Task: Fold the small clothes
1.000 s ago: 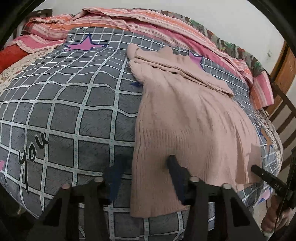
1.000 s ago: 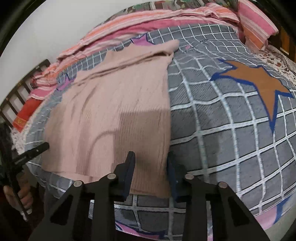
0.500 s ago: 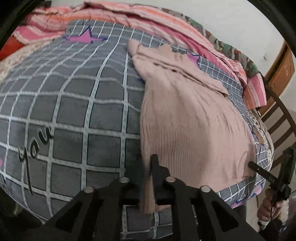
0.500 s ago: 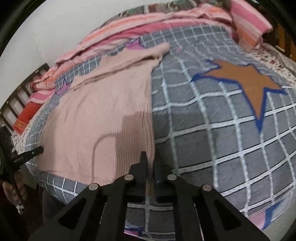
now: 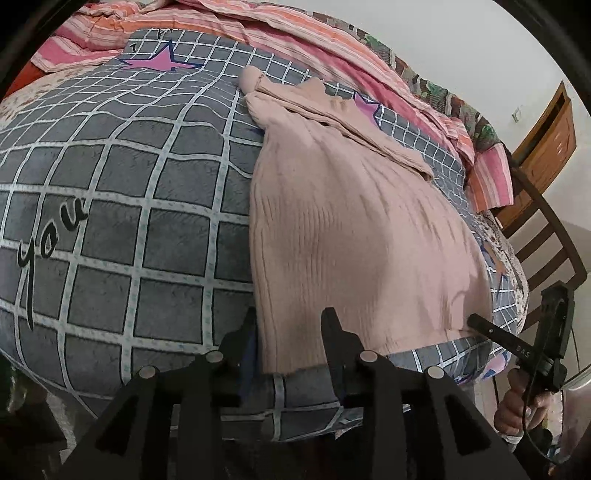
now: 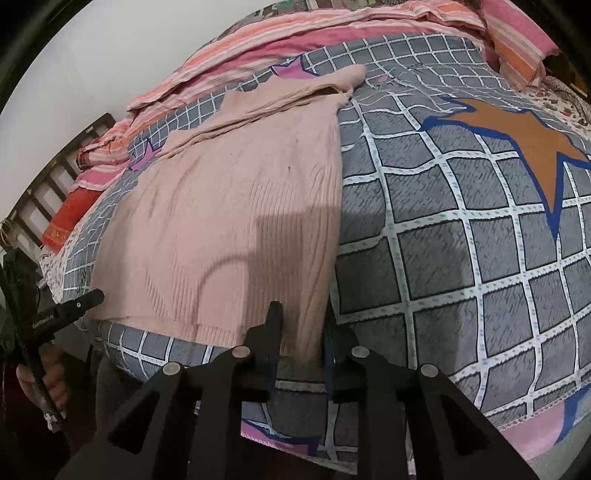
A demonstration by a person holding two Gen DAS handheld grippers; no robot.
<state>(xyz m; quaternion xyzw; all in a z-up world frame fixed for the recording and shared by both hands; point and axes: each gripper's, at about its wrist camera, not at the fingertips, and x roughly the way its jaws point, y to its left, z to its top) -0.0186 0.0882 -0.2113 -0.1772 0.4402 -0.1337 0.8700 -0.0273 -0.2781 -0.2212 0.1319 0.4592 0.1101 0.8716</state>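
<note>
A pale pink knitted sweater (image 5: 351, 229) lies flat on the grey checked quilt (image 5: 110, 221), collar at the far end, hem at the near edge. My left gripper (image 5: 290, 332) straddles the hem's left corner; its jaws are opening, the knit lies between them, and the pads do not press on it. In the right wrist view, my right gripper (image 6: 301, 328) straddles the sweater's (image 6: 240, 206) right hem corner, jaws also opening with the cloth loose between them. Each view shows the other gripper at its edge, held by a hand (image 5: 517, 410).
A pink and orange striped blanket (image 5: 295, 33) is bunched along the far side of the bed. A wooden chair (image 5: 546, 229) stands past the bed's right side, a slatted bed rail (image 6: 48, 177) on the other. The quilt (image 6: 461, 258) drops off just below the hem.
Both grippers moved in onto the hem corners, narrowed almost fully half a second ago, and now stand wider again. The sweater has stayed flat on the quilt.
</note>
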